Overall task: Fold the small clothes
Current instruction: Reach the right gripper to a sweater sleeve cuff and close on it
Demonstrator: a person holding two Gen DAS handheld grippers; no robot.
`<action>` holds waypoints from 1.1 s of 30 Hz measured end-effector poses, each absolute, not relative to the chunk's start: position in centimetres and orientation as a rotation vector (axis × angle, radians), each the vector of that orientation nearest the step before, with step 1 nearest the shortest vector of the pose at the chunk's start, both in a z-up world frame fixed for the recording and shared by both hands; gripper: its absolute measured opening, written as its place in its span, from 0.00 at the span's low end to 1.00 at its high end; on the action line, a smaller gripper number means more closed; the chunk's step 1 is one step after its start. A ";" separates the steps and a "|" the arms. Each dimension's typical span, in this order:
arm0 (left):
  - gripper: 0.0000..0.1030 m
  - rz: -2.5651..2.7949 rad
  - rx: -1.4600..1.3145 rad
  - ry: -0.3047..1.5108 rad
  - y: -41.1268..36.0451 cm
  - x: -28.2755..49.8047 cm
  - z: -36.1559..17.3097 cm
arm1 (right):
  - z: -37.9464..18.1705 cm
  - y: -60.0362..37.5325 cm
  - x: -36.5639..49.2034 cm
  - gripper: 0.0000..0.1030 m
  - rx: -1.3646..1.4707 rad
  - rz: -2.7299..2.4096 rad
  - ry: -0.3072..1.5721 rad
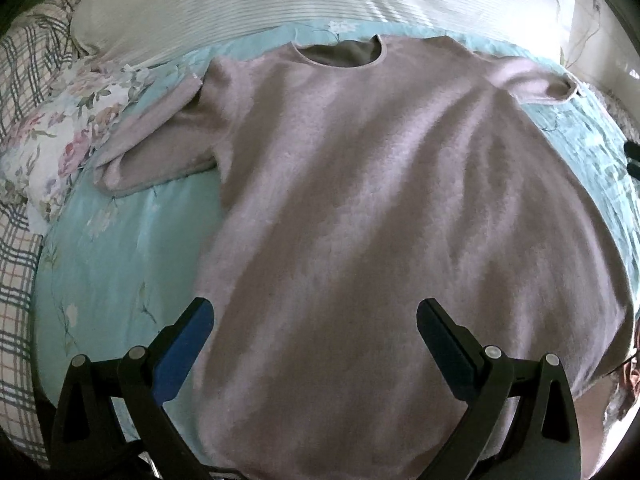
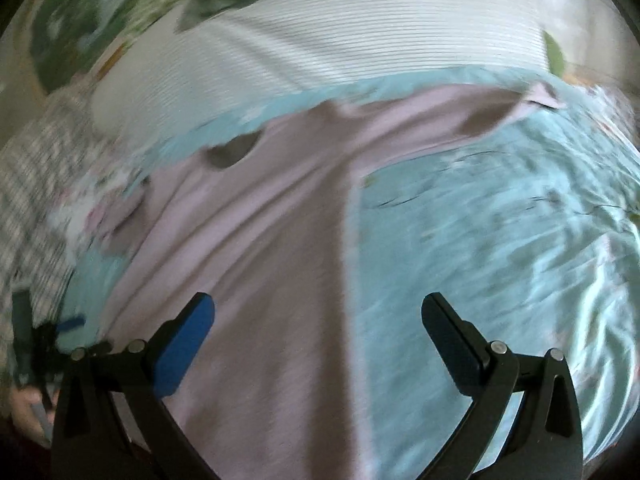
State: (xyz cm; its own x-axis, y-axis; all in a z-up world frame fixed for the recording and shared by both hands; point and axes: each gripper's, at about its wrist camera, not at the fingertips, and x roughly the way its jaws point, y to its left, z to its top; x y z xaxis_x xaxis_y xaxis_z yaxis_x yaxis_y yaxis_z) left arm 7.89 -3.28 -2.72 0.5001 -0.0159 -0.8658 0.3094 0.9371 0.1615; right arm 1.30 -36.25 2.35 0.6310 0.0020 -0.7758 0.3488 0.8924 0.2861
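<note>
A pale pink short-sleeved top (image 1: pixel 360 200) lies face up and spread flat on the bed, over a light blue floral bedsheet (image 1: pixel 120 260), presumably smoothed out so that its seams and edges can serve as fold lines. Its round neckline (image 1: pixel 340 54) points toward twelve o'clock in the left wrist view, with a white ribbed pillow (image 1: pixel 260 4) just beyond it. The sleeve at nine o'clock (image 1: pixel 156 152) lies creased and angled outward, while the other sleeve (image 1: pixel 544 84), at about two o'clock, is bunched so its cuff gapes open; both look as if they need tucking in before the body is folded.

The left claw (image 1: pixel 316 320) hovers over the hem end of the top, jaws spread wide with nothing between them. The right claw (image 2: pixel 318 316) is likewise wide open and empty, straddling the garment's side edge where pink meets blue (this view is blurred, so exact contact cannot be judged). Being at the hem and side edge suits a first fold, which appears not yet begun. A flowered cloth (image 1: pixel 68 132) and a plaid cover (image 1: pixel 20 80) sit at nine to ten o'clock, clear of the top.
</note>
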 end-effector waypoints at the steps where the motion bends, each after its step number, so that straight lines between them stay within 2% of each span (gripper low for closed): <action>1: 0.99 -0.202 0.310 1.038 -3.5 8.3 -2.8 | 2.3 -38.5 1.7 0.98 0.455 -0.240 0.868; 6: 0.99 -0.213 0.291 1.061 -4.4 10.5 -2.9 | 2.5 -44.8 3.6 0.88 0.451 -0.351 0.852; 8: 0.99 -0.217 0.297 1.061 -5.1 11.3 -3.1 | 2.5 -47.8 4.4 0.78 0.461 -0.409 0.835; 13: 0.99 -0.231 0.316 1.076 -6.8 13.2 -3.9 | 1.4 -56.6 6.1 0.64 0.606 -0.513 0.768; 14: 0.99 -0.231 0.322 1.081 -7.1 13.5 -4.1 | 1.0 -58.0 6.6 0.57 0.618 -0.541 0.765; 25: 0.99 -0.226 0.309 1.158 -9.5 17.2 -6.8 | -3.9 -77.6 9.3 0.55 0.927 -0.788 0.551; 27: 0.99 -0.237 0.299 1.165 -10.0 17.6 -7.2 | -4.9 -78.7 9.8 0.46 0.937 -0.811 0.552; 29: 0.99 -0.247 0.298 1.167 -10.3 17.9 -7.4 | -5.5 -79.5 10.3 0.17 0.927 -0.813 0.560; 30: 0.99 -0.252 0.299 1.165 -10.4 18.0 -7.4 | -5.4 -79.6 10.5 0.09 0.925 -0.795 0.554; 33: 0.99 -0.263 0.294 1.157 -10.1 18.4 -7.3 | -3.1 -77.2 11.3 0.06 0.846 -0.723 0.528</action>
